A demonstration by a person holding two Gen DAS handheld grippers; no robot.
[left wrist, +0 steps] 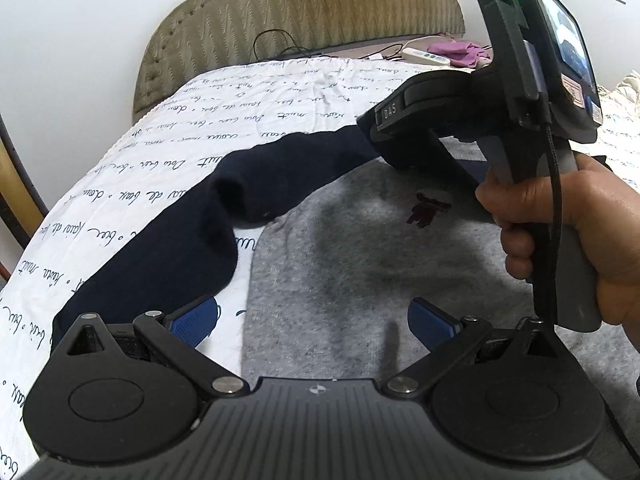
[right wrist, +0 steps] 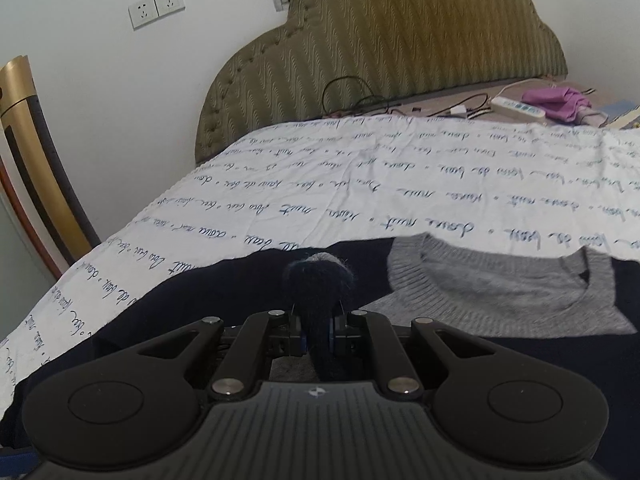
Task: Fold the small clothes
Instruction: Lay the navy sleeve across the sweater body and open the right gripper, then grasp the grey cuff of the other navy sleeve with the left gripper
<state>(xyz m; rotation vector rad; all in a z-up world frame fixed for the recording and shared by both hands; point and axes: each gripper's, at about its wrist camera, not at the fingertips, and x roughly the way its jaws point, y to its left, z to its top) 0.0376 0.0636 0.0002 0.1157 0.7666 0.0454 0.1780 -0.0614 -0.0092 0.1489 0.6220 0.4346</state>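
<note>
The right gripper (right wrist: 318,330) is clamping its jaws tight on the cuff of a navy sleeve (right wrist: 318,280), the knitted end bunching into a fuzzy rounded knob just ahead of the jaws. In the left wrist view the right gripper (left wrist: 394,140) is held in a hand (left wrist: 568,232) and is lifting that sleeve (left wrist: 224,200), which is draping in a long soft arc from its jaws down to the bed sheet (left wrist: 120,168) beside the left gripper. The left gripper (left wrist: 312,320) is hovering with its jaws spread wide and nothing between them; its blue ridged pads (left wrist: 200,316) are standing apart above the sweater (left wrist: 360,248). The sweater is lying flat on the bed, directly ahead of and beneath the left jaws, its grey marled knit front carrying a small dark red emblem (left wrist: 428,210). Just beyond the right jaws, the ribbed grey round collar (right wrist: 492,280) is lying between navy shoulders. The sheet is white cotton printed with rows of cursive script, and a padded olive headboard (right wrist: 400,52) with a scalloped top is standing far ahead of both jaws.
</note>
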